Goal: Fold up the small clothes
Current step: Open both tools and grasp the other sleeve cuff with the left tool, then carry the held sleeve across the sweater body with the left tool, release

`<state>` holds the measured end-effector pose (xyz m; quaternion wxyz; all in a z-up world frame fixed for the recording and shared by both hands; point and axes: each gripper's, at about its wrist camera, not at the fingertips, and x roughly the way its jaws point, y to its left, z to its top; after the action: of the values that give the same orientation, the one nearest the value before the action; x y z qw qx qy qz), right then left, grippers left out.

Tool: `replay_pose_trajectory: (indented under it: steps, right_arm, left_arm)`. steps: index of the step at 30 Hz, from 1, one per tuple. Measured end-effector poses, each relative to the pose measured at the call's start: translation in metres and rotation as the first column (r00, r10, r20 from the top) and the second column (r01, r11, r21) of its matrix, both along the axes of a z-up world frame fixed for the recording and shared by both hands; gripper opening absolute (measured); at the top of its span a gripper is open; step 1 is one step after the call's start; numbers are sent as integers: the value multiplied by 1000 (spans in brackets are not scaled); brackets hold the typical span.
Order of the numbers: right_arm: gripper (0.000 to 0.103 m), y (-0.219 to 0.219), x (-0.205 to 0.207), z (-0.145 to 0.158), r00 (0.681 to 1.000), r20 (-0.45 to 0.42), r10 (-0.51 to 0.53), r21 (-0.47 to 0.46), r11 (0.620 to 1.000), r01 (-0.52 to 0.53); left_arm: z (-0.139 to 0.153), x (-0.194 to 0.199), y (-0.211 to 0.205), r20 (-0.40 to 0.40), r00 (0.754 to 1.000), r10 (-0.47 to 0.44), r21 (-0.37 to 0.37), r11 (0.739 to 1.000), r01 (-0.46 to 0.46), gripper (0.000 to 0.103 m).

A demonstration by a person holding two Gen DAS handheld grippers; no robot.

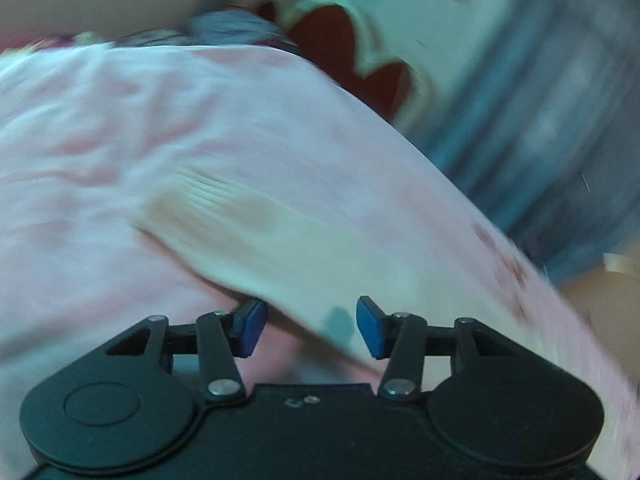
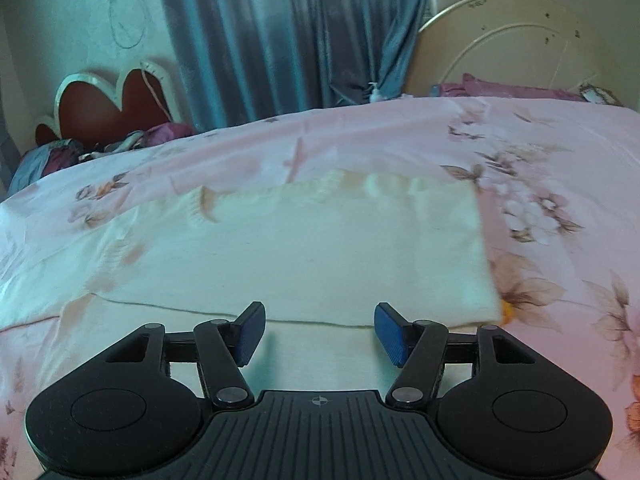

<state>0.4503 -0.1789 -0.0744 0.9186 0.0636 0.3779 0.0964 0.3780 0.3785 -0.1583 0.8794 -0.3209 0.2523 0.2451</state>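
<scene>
A small cream-white garment (image 2: 320,248) lies flat on the pink floral bedsheet (image 2: 560,184), with a ribbed edge at its far side. My right gripper (image 2: 319,332) is open and empty, just above the garment's near edge. In the blurred left wrist view the same garment (image 1: 256,236) runs slantwise across the sheet (image 1: 100,120). My left gripper (image 1: 311,330) is open, its fingers astride the garment's near edge, with nothing held.
A red heart-shaped headboard (image 2: 108,104) stands at the far left, with crumpled clothes (image 2: 116,144) below it. Blue-grey curtains (image 2: 280,40) hang behind the bed. A round cream board (image 2: 512,48) leans at the back right, above a purple pillow (image 2: 520,90).
</scene>
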Motion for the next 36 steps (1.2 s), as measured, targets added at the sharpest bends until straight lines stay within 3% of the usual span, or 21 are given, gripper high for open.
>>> replay_pose_trajectory:
  steps: [2, 6, 13, 30, 36]
  right_arm:
    - [61, 7, 2, 0, 1000, 0, 7, -7, 1000, -7]
    - [61, 16, 5, 2, 1000, 2, 15, -14, 1000, -15]
    - [61, 19, 10, 2, 1000, 9, 15, -33, 999, -15]
    - [61, -17, 10, 1, 998, 0, -55, -9, 998, 55]
    - [61, -38, 5, 4, 996, 6, -87, 18, 996, 87]
  left_arm:
    - [-2, -2, 22, 51, 998, 44, -67, 997, -41, 41]
    - [-2, 3, 41, 66, 995, 77, -90, 993, -71, 35]
    - [-4, 9, 48, 11, 995, 98, -31, 995, -97, 9]
    - [7, 24, 36, -36, 997, 65, 41, 997, -64, 4]
    - [22, 42, 7, -32, 999, -5, 90, 996, 8, 4]
